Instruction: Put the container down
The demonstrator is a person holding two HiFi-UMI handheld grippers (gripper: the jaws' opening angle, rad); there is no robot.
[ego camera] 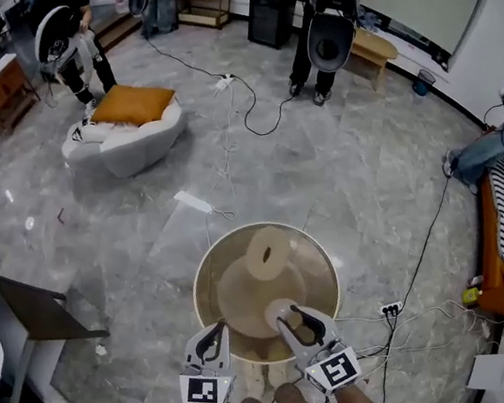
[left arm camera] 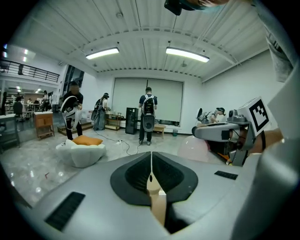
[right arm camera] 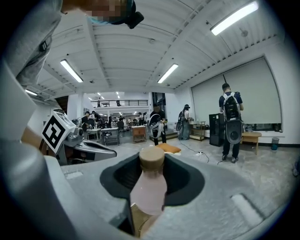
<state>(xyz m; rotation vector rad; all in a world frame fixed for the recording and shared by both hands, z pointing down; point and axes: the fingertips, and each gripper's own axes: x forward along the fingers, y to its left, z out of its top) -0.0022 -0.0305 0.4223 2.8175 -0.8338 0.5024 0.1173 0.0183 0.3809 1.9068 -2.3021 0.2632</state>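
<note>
The container (right arm camera: 149,187) is a pale pink bottle with a tan cork cap, and it stands upright between the jaws of my right gripper (right arm camera: 151,185), which is shut on its body. In the head view the right gripper (ego camera: 288,319) holds the container (ego camera: 278,314) over the near part of a round tan table (ego camera: 316,266). My left gripper (ego camera: 216,330) hovers just left of it at the table's near edge. Its jaws (left arm camera: 151,176) are shut with nothing between them. From the left gripper view the container (left arm camera: 194,149) shows at the right.
A tan cone with a cylinder top (ego camera: 266,250) shows at the table's middle. Cables and a power strip (ego camera: 390,309) lie on the marble floor to the right. A dark stand (ego camera: 23,341) is at the left, a white seat with an orange cushion (ego camera: 127,130) further off, and people stand at the back.
</note>
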